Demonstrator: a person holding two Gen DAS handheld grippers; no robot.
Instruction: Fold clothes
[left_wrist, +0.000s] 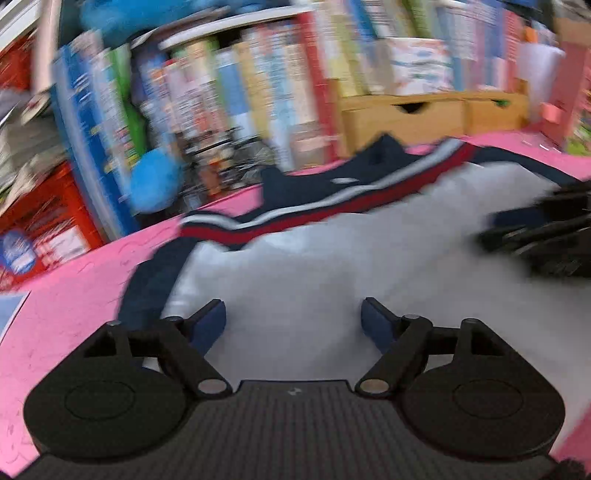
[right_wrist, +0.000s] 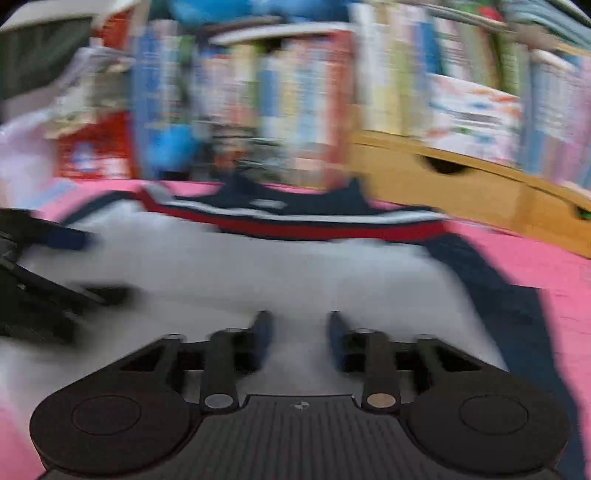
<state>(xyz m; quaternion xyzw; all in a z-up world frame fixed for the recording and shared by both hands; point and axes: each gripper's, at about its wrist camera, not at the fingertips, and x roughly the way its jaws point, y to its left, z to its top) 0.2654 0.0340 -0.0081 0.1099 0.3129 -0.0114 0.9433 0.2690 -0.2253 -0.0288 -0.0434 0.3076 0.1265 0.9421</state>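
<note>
Left gripper (left_wrist: 291, 321): jaws wide apart, nothing between them, poised over the white near part of the garment (left_wrist: 332, 258). Right gripper (right_wrist: 299, 332): jaws apart by a narrower gap, clamped on nothing; view blurred. Garment spread flat across the middle of the pink desk (left_wrist: 74, 280), navy collar and red-and-white stripe toward the far edge. Along the far edge: wooden drawer box (left_wrist: 406, 118), row of books (left_wrist: 229, 92).

Your two wrist views sit low and close over the shirt (left_wrist: 332, 258), facing the books (right_wrist: 295, 92); both share these.
</note>
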